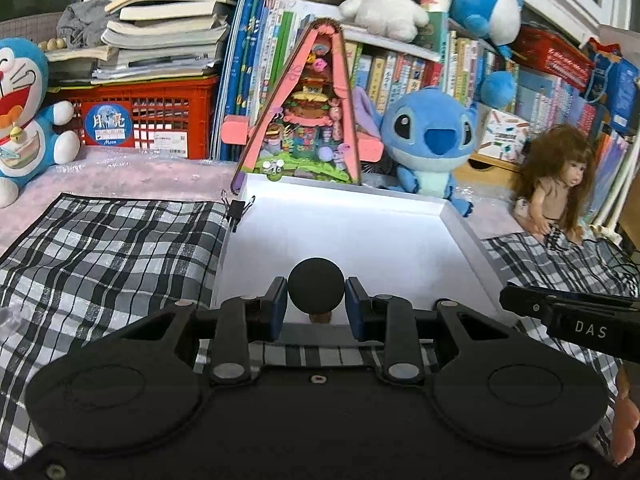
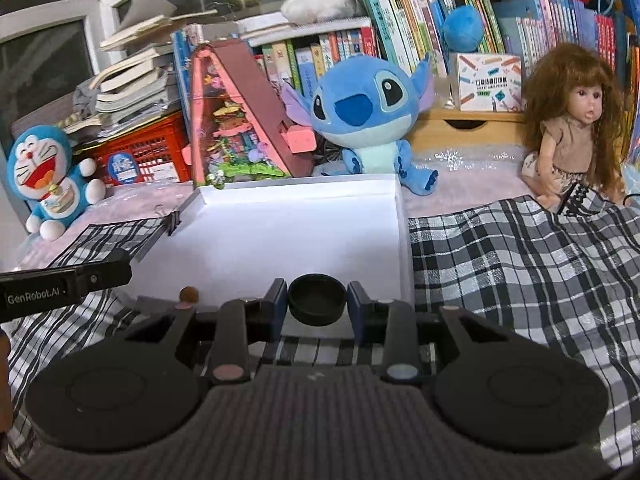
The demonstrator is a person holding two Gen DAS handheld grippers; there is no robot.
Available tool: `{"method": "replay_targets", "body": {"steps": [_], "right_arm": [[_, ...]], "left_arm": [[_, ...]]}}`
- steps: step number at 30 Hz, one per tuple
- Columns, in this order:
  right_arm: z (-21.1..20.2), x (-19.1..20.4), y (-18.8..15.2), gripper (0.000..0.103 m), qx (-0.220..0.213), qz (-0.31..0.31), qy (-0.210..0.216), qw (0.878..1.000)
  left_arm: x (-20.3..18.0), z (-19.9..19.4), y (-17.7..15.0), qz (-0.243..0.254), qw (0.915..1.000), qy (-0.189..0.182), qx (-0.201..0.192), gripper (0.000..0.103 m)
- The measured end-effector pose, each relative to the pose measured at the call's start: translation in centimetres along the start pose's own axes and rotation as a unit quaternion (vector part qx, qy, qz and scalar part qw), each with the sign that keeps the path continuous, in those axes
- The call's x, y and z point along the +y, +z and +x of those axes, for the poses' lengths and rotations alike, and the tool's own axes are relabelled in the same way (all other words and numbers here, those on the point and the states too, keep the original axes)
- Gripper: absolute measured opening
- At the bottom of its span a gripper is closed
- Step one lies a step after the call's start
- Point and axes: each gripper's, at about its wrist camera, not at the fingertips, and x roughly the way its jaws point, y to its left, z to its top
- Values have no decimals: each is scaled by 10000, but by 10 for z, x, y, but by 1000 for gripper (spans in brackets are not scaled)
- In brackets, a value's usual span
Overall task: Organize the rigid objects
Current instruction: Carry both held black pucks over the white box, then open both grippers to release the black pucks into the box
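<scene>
We grip black ball [image 1: 316,283] in left gripper [image 1: 316,300], jaws squeezed on it, over near edge of white tray [image 1: 452,236]. Right gripper [image 2: 317,302] jaws squeeze black cap [image 2: 317,299], also at near edge. Checked cloth [image 2: 520,264] beside tray. Blue plush [image 2: 368,116] behind.

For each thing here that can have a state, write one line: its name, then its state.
Left gripper: shut on a black round piece, held on edge.
Right gripper: shut on a black round cap, hollow side up.
White box: open, lidless, nothing visible inside.
Binder clip: clamped on the box's left wall.
Doll: sitting upright.
Checked cloth: spread out, wrinkled.
</scene>
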Motion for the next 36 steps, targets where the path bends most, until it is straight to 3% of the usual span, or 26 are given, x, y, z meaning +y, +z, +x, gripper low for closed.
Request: {"method": "replay_targets", "body": {"steps": [14, 22, 36], "right_arm": [[56, -2, 26, 38, 415, 122, -207, 9989], [81, 0, 40, 38, 728, 205, -166, 9970], [108, 5, 29, 38, 1010, 49, -247, 9946]], "left_arm": [[6, 56, 16, -247, 9985, 162, 461, 29], [10, 77, 22, -329, 9970, 73, 702, 29], [0, 94, 15, -115, 9958, -34, 910, 29]]}}
